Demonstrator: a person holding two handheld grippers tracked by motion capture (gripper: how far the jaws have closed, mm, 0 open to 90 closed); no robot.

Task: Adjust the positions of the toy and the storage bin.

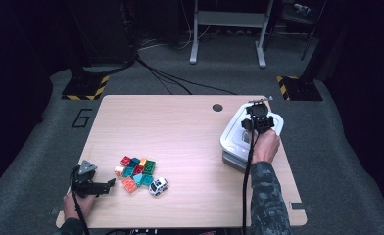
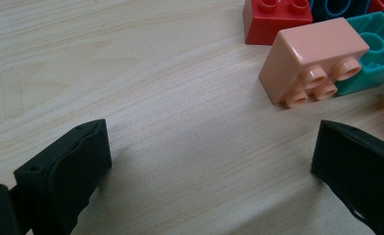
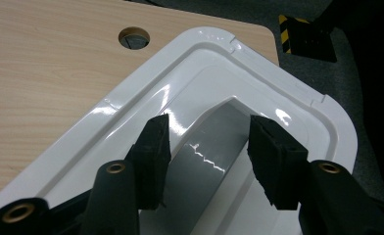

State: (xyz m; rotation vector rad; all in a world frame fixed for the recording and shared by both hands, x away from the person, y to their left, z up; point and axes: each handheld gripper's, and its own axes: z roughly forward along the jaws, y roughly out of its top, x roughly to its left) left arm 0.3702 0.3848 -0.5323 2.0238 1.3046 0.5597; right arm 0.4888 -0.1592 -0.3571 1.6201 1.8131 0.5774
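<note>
Over bin (image 1: 229, 134) rim, right gripper (image 3: 207, 156) gapes; bare tabletop (image 1: 180, 127) leftward.

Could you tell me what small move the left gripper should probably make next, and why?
Probably a short push forward toward the peach block. The left gripper sits low over the bare table with its jaws wide apart and nothing between them, and that block, lying on its side with its studs facing the gripper, is the nearest of the pile. The right gripper is over the white bin.
</note>
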